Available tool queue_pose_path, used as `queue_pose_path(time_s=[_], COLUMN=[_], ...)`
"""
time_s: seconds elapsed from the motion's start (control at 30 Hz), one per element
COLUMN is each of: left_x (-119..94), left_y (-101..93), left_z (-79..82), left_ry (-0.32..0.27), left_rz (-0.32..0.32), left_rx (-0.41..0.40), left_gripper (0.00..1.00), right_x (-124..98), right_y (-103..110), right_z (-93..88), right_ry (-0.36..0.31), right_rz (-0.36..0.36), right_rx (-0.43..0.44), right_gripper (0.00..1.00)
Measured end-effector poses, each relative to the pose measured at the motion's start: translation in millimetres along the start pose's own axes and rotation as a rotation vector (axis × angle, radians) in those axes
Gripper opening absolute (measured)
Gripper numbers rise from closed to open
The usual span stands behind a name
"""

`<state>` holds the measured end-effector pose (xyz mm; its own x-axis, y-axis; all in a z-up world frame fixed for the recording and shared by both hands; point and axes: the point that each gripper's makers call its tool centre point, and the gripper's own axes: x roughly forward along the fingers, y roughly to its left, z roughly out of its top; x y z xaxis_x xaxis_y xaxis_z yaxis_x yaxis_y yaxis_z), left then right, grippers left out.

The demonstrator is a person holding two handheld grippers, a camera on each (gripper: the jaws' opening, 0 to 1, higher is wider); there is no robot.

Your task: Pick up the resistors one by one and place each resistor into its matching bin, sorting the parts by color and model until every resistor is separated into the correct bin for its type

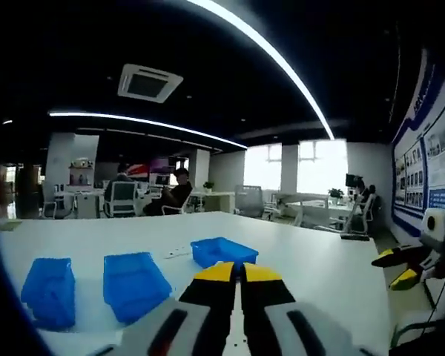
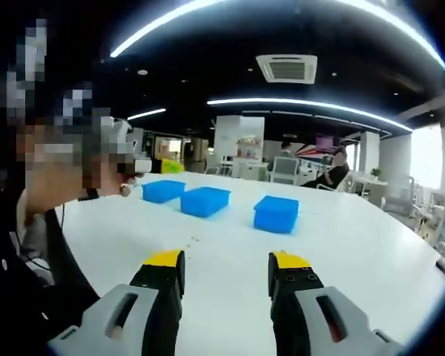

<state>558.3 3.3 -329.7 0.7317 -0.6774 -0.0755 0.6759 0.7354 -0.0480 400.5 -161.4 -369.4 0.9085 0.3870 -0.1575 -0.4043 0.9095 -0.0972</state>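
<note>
Holding left gripper [image 1: 242, 273] fingers closed, empty; right gripper [image 2: 227, 259] wide open, empty. Lowering toward tiny resistors [image 2: 193, 239] on desk [image 2: 356, 245], near blue bins [image 2: 205, 201].

The left gripper [image 1: 242, 276] has black jaws with yellow tips and grey bases with red slots. The right gripper [image 2: 227, 261] looks alike, with dark slots.
</note>
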Motion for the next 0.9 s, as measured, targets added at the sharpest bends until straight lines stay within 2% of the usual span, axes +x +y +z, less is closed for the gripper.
queue_pose_path(time_s=[0.07, 0.27, 0.3, 0.4, 0.5, 0.7, 0.9], left_x=[22.0, 107.5, 111.2, 151.3, 181.2, 215.7, 220.6], left_y=[-2.1, -2.7, -2.2, 0.3, 2.3, 5.2, 11.6], left_z=[1.6, 26.2, 26.8, 33.4, 35.4, 26.8, 12.7], left_ry=[0.008, -0.011, -0.009, 0.003, 0.023, 0.062, 0.096], left_rz=[-0.016, -0.023, -0.019, -0.003, 0.002, -0.005, 0.013], left_rx=[0.023, 0.04, 0.047, 0.082, 0.096, 0.097, 0.098], left_gripper=[0.06, 0.06, 0.06, 0.06, 0.06, 0.06, 0.06], right_x=[-3.6, -12.9, -13.3, -14.5, -14.0, -14.9, -14.0], right_y=[-8.8, -27.6, -28.9, -32.8, -34.2, -35.4, -32.8], right_z=[1.4, -2.1, -2.5, 1.0, 3.5, 1.6, 2.8], right_ry=[-0.009, -0.014, -0.014, -0.019, -0.024, -0.015, -0.015], right_rz=[-0.03, -0.082, -0.085, -0.092, -0.091, -0.094, -0.09], right_rx=[0.015, 0.039, 0.041, 0.044, 0.041, 0.034, 0.033], right_gripper=[0.46, 0.46, 0.46, 0.46, 0.46, 0.46, 0.46])
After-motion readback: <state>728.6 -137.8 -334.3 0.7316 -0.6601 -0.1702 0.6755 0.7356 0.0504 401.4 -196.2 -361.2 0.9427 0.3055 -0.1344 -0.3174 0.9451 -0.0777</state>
